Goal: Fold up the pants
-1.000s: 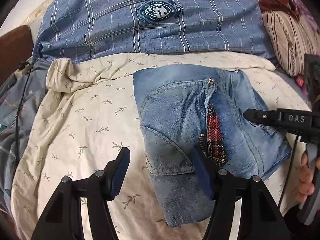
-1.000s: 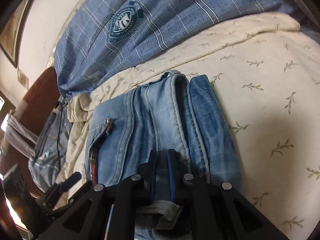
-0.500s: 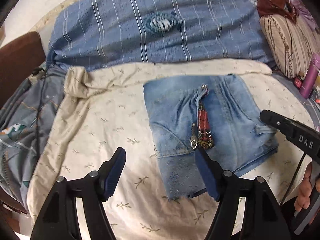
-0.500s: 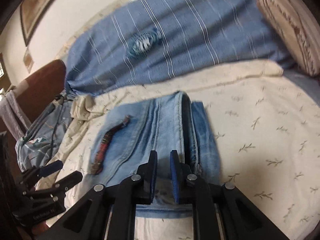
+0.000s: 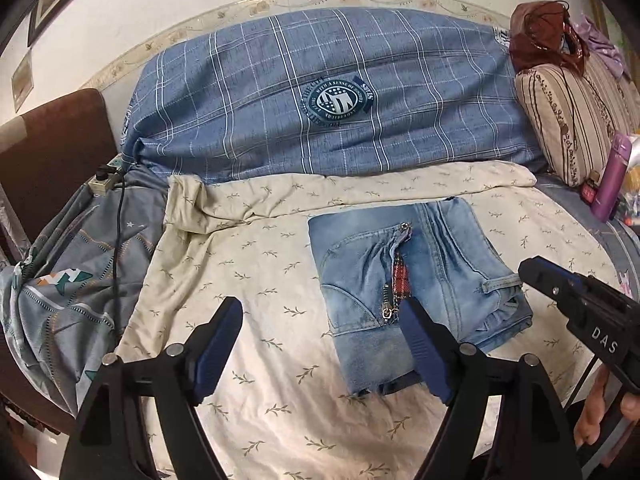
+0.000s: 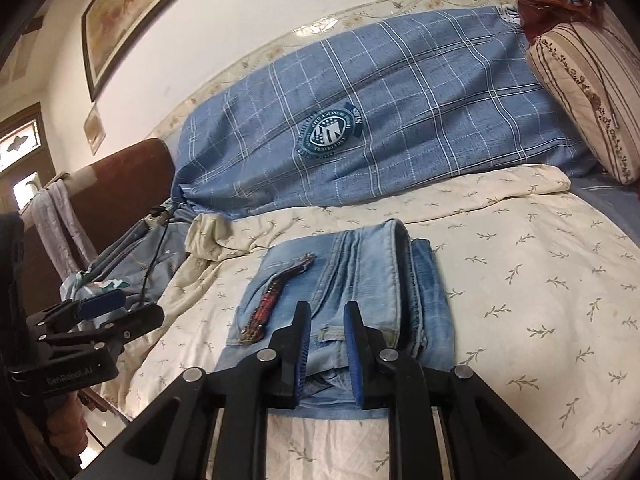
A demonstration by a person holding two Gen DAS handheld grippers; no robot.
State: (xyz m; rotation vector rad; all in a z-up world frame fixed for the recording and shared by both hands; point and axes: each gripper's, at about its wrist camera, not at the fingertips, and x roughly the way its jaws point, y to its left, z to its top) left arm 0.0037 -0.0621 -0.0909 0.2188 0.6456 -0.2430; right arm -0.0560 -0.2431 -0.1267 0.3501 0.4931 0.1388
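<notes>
Light-blue jeans (image 5: pixel 436 276), folded into a compact rectangle with a red plaid lining at the fly, lie on the cream leaf-print sheet (image 5: pixel 248 272). My left gripper (image 5: pixel 320 314) hovers above the sheet at the jeans' near left side, its jaws wide and still opening, nothing between them. In the right wrist view the jeans (image 6: pixel 360 276) lie just beyond my right gripper (image 6: pixel 328 314). Its jaws are opening with a narrow gap and the pads press on nothing. Each gripper shows in the other's view: the right gripper (image 5: pixel 560 286) and the left gripper (image 6: pixel 106 306).
A blue plaid duvet (image 5: pixel 340 96) lies rolled along the wall. A striped cushion (image 5: pixel 568 120) and a purple bottle (image 5: pixel 610 176) sit at the right. A grey-blue blanket (image 5: pixel 68 288) with a charger cable (image 5: pixel 116 232) lies left, beside a brown headboard (image 5: pixel 52 148).
Both grippers have drawn back and up from the jeans. The right one, earlier shut at the jeans' near edge, has let go. The left jaws have spread wider.
</notes>
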